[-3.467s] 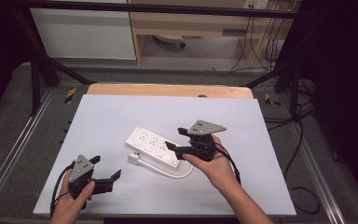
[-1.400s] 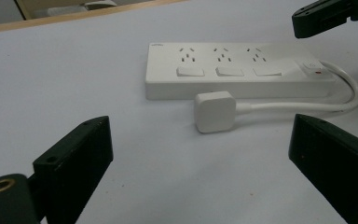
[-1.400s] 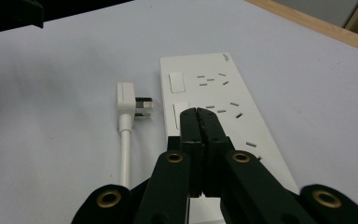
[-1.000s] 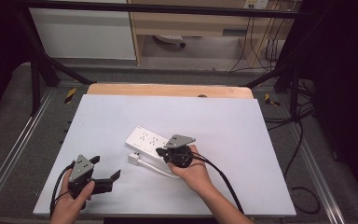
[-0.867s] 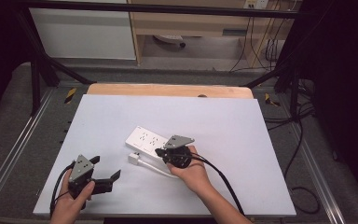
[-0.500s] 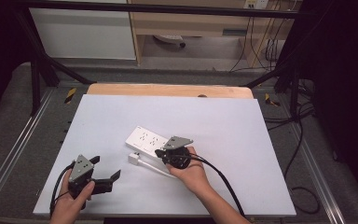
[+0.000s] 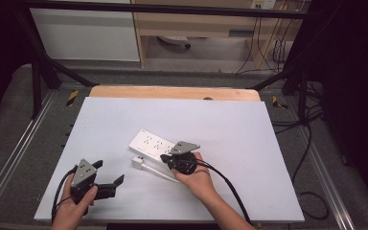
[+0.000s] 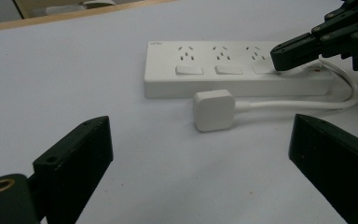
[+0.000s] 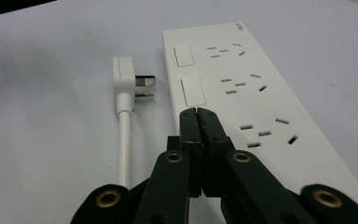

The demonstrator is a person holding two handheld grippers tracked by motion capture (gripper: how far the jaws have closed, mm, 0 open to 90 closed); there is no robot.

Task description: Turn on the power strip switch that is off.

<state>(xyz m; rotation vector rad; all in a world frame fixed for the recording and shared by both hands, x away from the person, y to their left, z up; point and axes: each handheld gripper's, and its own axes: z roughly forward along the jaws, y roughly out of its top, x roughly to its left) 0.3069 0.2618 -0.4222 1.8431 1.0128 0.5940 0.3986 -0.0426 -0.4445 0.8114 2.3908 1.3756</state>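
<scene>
A white power strip (image 7: pixel 149 143) with three sockets and three rocker switches lies on the white table top. Its white plug (image 7: pixel 137 162) lies unplugged on the table beside it, prongs toward the strip (image 9: pixel 242 84), cord running back along it. My right gripper (image 7: pixel 165 157) is shut with nothing between its jaws. Its closed tips (image 9: pixel 197 113) sit over the strip's nearest switch and hide most of it; whether they press on it I cannot tell. My left gripper (image 7: pixel 109 173) rests near the front left of the table, open wide and empty, with the plug (image 8: pixel 213 109) just ahead of it.
The white table top (image 7: pixel 230 124) has a wooden strip (image 7: pixel 172 92) along its far edge. Metal rails run down both sides. Black frame posts and loose cables stand beyond the table at the back and right.
The right gripper has come down and to the left from above the strip's right end onto its near end, then held almost still over the last second. The left gripper has not moved.
</scene>
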